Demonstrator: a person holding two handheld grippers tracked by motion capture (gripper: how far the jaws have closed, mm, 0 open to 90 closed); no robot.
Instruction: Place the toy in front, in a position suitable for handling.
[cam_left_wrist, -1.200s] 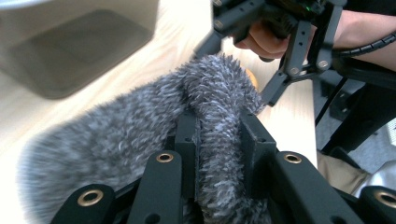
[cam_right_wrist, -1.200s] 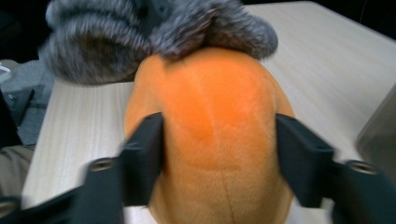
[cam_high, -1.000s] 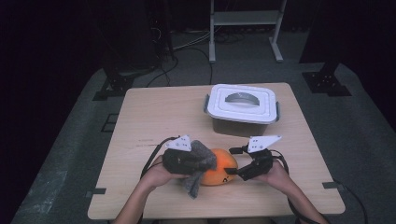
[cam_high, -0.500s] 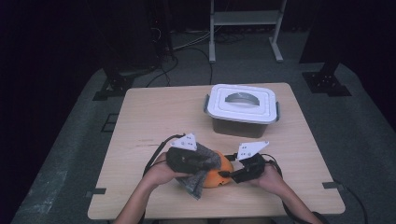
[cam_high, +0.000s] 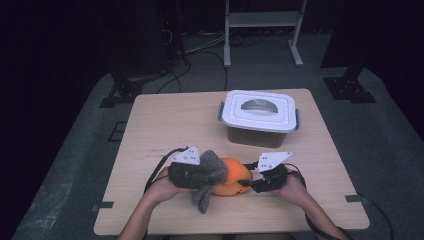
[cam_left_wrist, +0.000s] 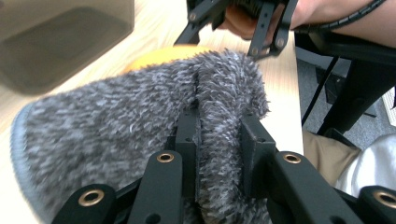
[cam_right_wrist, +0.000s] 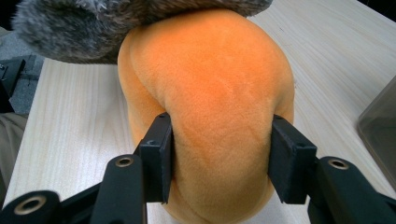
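Right claw (cam_right_wrist: 219, 158) just closing, pinching orange plush (cam_right_wrist: 210, 93) (dented), left claw (cam_left_wrist: 219, 154) clamping grey sock (cam_left_wrist: 140, 126).

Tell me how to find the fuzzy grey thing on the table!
Start at the white-lidded box at the far side of the table, then come toward the person's hands. Between the two grippers lies an orange plush toy. The grey sock is draped over its left end, shaggy and speckled where the toy is smooth and bright.

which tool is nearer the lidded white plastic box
Right. The right tool grips the orange plush toy just below the lidded white plastic box; the left tool, pinching grey fuzzy cloth, sits farther left.
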